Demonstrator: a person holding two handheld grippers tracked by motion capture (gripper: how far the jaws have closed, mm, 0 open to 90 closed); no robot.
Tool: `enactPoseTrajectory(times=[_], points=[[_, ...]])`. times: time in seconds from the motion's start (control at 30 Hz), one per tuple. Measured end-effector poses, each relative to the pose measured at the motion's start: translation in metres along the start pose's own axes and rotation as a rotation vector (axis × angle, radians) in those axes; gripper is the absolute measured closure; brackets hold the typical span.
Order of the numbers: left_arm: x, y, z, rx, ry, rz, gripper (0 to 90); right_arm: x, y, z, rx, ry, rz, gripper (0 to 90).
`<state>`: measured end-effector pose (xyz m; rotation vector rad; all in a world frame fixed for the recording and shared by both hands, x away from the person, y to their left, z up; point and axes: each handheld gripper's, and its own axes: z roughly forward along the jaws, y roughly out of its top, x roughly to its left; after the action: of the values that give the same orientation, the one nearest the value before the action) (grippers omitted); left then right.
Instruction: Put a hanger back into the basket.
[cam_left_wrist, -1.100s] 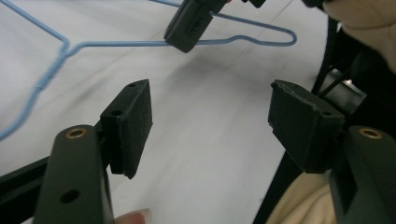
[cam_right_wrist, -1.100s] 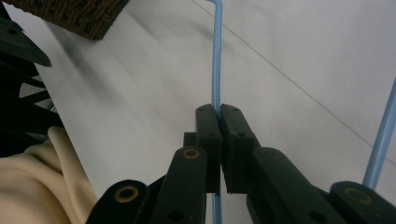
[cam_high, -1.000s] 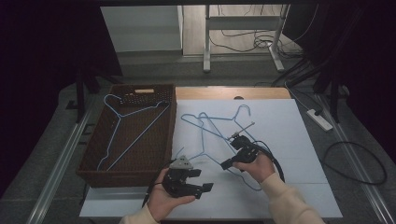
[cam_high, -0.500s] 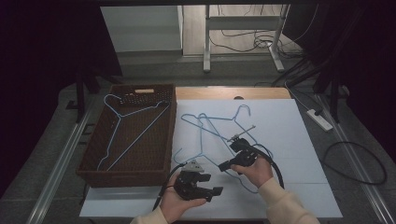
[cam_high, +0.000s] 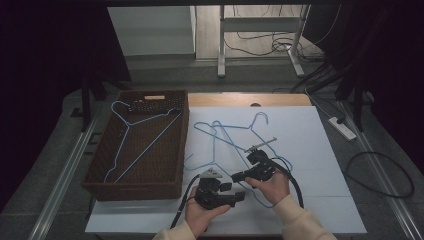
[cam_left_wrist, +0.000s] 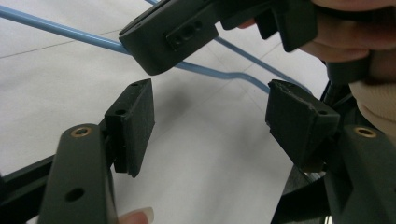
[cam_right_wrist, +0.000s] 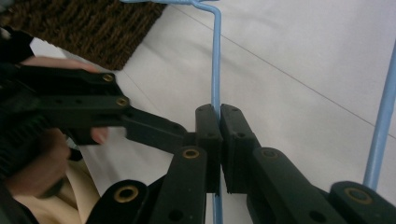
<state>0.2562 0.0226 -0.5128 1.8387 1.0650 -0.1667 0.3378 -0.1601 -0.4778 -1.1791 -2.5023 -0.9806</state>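
Your left hand-held gripper (cam_high: 235, 192) has slid right toward the right hand-held gripper (cam_high: 239, 176), jaws wide but just narrowing, nothing between them. That right one clamps the near hanger (cam_right_wrist: 216, 60) wire on the desk (cam_high: 320, 150), pinning it for a second grip; the basket (cam_high: 100, 165) waits left.

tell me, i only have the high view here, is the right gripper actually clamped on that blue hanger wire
Observer: Yes. In the right gripper view the right gripper is shut on the blue wire hanger; the wire runs between its pads.
Operator: and the left one, holding anything
Observer: No. In the left gripper view the left gripper is open, nothing between its pads, though its jaws have just been closing a little.
Operator: how close is it to the wire
Observer: The wire lies just beyond its fingertips, crossing under the other gripper's jaw tip.
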Motion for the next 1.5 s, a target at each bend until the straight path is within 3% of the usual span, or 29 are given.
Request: enactPoseTrajectory(times=[0.53, 0.8, 0.9, 0.97, 1.1, 1.2, 1.3, 1.5], points=[[0.000, -0.006, 0.017, -0.125, 0.009, -0.137, 45.4, 0.007, -0.003, -0.002, -0.113, -0.007, 0.019, 87.1], [0.003, -0.006, 0.018, -0.175, -0.040, -0.194, 58.3, 0.007, -0.004, -0.001, -0.142, -0.026, 0.022, 87.1], [0.008, -0.005, 0.018, -0.191, -0.081, -0.266, 59.1, 0.008, -0.004, 0.001, -0.151, -0.032, 0.020, 87.1], [0.009, -0.004, 0.018, -0.192, -0.084, -0.269, 60.7, 0.009, -0.004, 0.001, -0.161, -0.039, 0.017, 87.1], [0.016, -0.006, 0.019, -0.199, -0.119, -0.325, 65.4, 0.009, -0.005, 0.002, -0.166, -0.040, 0.022, 87.1], [0.019, -0.009, 0.019, -0.195, -0.123, -0.346, 76.0, 0.008, -0.005, 0.001, -0.178, -0.038, 0.031, 87.0], [0.028, -0.012, 0.016, -0.183, -0.155, -0.398, 83.4, 0.008, -0.005, -0.003, -0.195, -0.035, 0.032, 86.9], [0.030, -0.009, 0.008, -0.170, -0.179, -0.401, 86.3, 0.009, -0.004, -0.008, -0.226, -0.021, 0.012, 85.3]])
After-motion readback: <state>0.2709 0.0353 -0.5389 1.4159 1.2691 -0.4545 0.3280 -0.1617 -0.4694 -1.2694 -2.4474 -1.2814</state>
